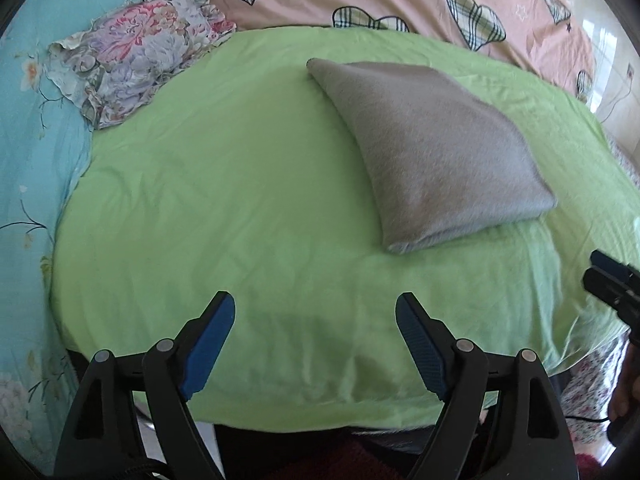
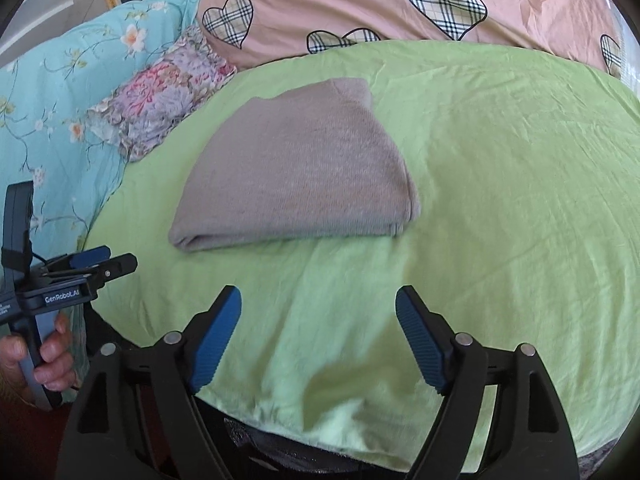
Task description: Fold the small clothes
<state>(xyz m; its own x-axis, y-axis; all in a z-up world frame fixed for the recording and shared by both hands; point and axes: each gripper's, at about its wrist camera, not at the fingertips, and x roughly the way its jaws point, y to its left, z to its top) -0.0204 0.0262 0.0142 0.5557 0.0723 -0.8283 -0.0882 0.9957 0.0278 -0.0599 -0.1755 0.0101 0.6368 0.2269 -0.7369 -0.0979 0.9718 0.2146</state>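
One grey knitted garment (image 2: 296, 164), folded into a soft, thick wedge with rounded corners, lies on a wrinkled lime-green sheet (image 2: 500, 184), well ahead of both tools. The left gripper (image 1: 315, 312) and the right gripper (image 2: 319, 306) (black plastic frames, ribbed blue pads) each stand with jaws spread wide, holding nothing and hovering over bare sheet. Behind lie one pink quilt with plaid hearts (image 2: 360, 4), one turquoise flowered cover (image 2: 60, 92) and one small floral pillow (image 2: 160, 104).

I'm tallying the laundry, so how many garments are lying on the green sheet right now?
1. A folded grey garment lies on the green sheet, beyond both open grippers, touched by neither. Anything tucked inside its folds would be hidden.
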